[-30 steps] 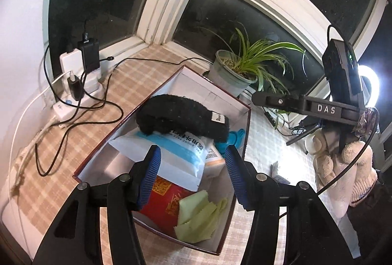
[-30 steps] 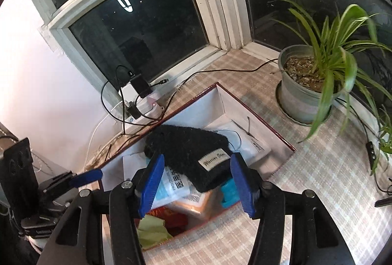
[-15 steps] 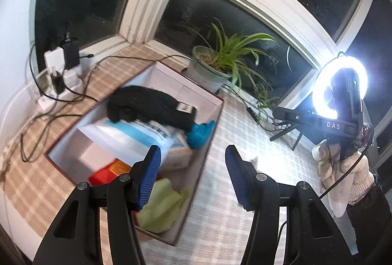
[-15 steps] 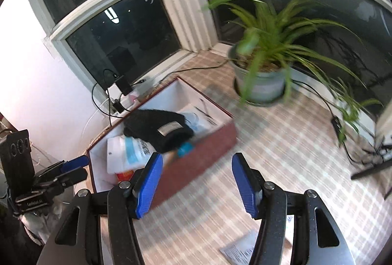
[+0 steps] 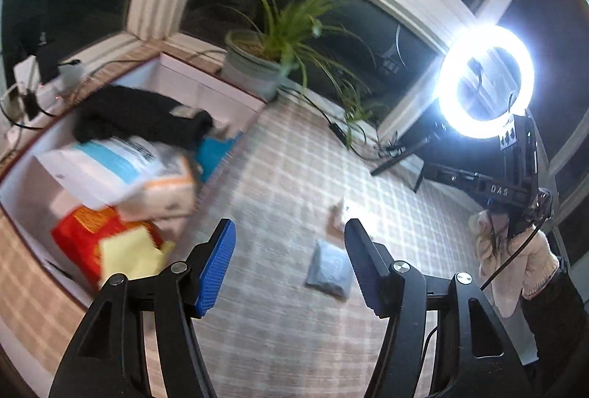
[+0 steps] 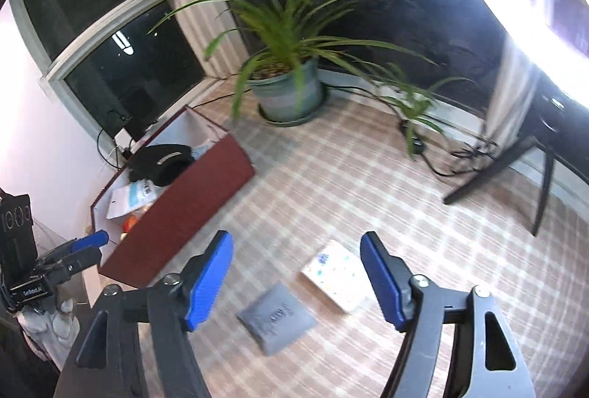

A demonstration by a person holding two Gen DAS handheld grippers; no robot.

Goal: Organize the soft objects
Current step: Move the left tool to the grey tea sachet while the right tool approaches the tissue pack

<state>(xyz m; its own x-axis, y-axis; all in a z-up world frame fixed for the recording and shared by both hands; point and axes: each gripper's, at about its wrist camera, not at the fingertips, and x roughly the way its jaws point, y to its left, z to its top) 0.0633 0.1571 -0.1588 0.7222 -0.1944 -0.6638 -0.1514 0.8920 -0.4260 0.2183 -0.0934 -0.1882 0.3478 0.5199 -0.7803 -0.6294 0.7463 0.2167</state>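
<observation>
Two packets lying on the checked tabletop: grey pouch (image 6: 277, 319) just beside white pack (image 6: 337, 275). Both grippers, left (image 5: 287, 265) and right (image 6: 296, 282), empty, jaws opening above them. Box (image 6: 184, 203) stuffed, near the window edge.

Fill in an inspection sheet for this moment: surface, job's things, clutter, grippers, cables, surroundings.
Surface: checked cloth.
Job's things: open box holding black knit item, packets and yellow cloth; grey pouch and white patterned packet lie outside on the cloth.
Clutter: potted plant.
Grippers: left gripper and right gripper both opening, nothing between them.
Cables: black cable trails by the window; chargers behind the box.
Surroundings: dark windows, ring light.
</observation>
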